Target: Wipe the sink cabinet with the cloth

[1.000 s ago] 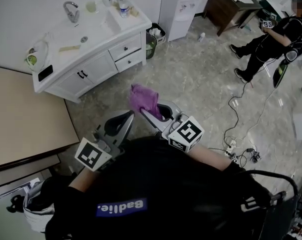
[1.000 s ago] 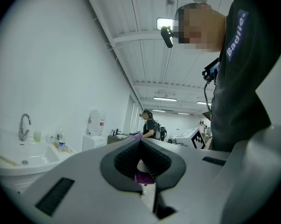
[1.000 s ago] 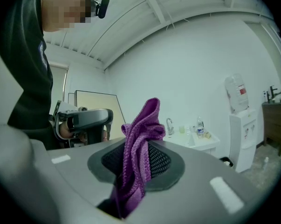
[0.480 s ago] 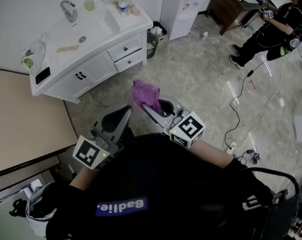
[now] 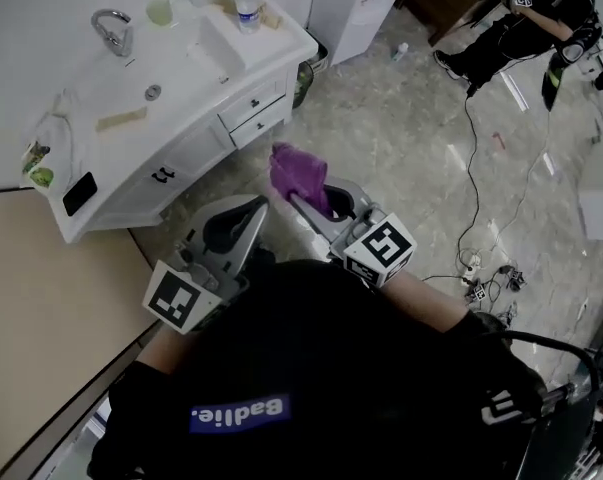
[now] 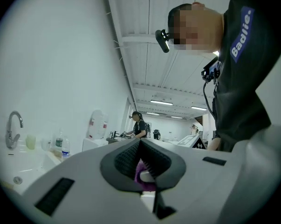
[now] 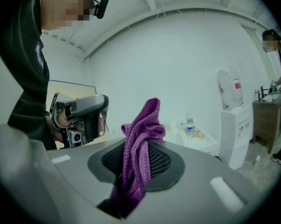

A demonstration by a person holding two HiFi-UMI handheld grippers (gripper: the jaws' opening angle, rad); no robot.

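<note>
- The right gripper (image 7: pixel 138 161) is clamping its jaws on the purple cloth (image 7: pixel 141 133). The fabric is bunching up above the dark ribbed pads (image 7: pixel 162 162) and trailing down behind them.
- The left gripper (image 6: pixel 140 143) is pressing its jaws together at the tips, with nothing caught between them.
- In the head view, the right gripper (image 5: pixel 305 200) and the left gripper (image 5: pixel 255 212) are hovering side by side in front of the person's chest, over the marbled floor (image 5: pixel 401 158).
- The cloth (image 5: pixel 299 172) is hanging in the air, apart from the white sink cabinet (image 5: pixel 196 146), which is standing ahead and to the left against the wall.
- A faucet (image 5: pixel 111 30), a green cup (image 5: pixel 160 10) and a water bottle (image 5: pixel 246 6) are sitting around the basin (image 5: pixel 186 60).
- A bin (image 5: pixel 303 80) is standing just beside the cabinet's right end, and another person (image 5: pixel 536 18) is working in the far right corner.
</note>
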